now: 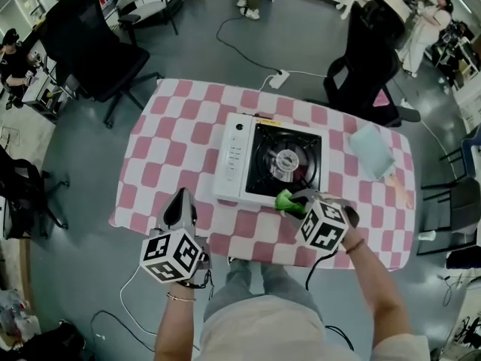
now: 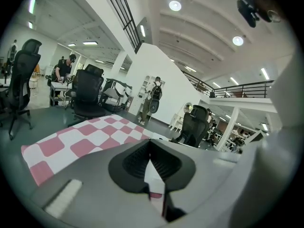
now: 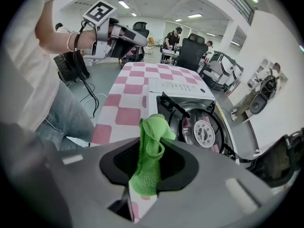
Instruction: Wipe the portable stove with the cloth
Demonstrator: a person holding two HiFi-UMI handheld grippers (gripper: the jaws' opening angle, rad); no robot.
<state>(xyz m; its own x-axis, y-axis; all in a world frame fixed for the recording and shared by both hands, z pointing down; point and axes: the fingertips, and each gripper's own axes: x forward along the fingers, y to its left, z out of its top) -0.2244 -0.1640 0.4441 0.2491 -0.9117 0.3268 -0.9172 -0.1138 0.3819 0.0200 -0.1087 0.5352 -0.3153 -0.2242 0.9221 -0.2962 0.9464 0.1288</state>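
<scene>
A white portable stove (image 1: 244, 159) with a black burner top (image 1: 285, 164) sits mid-table on the red-and-white checked cloth. My right gripper (image 1: 294, 200) is shut on a bunched green cloth (image 1: 288, 201) at the stove's near right edge. In the right gripper view the green cloth (image 3: 149, 153) stands up between the jaws, with the stove (image 3: 197, 118) just beyond. My left gripper (image 1: 180, 205) hovers over the table's near left edge, away from the stove. Its jaws are shut with nothing in them (image 2: 151, 172).
A pale blue-green pad (image 1: 372, 149) lies on the table's right side. Black office chairs (image 1: 368, 59) stand behind the table, another chair (image 1: 94, 51) at far left. A cable and power strip (image 1: 278, 79) lie on the floor beyond the table.
</scene>
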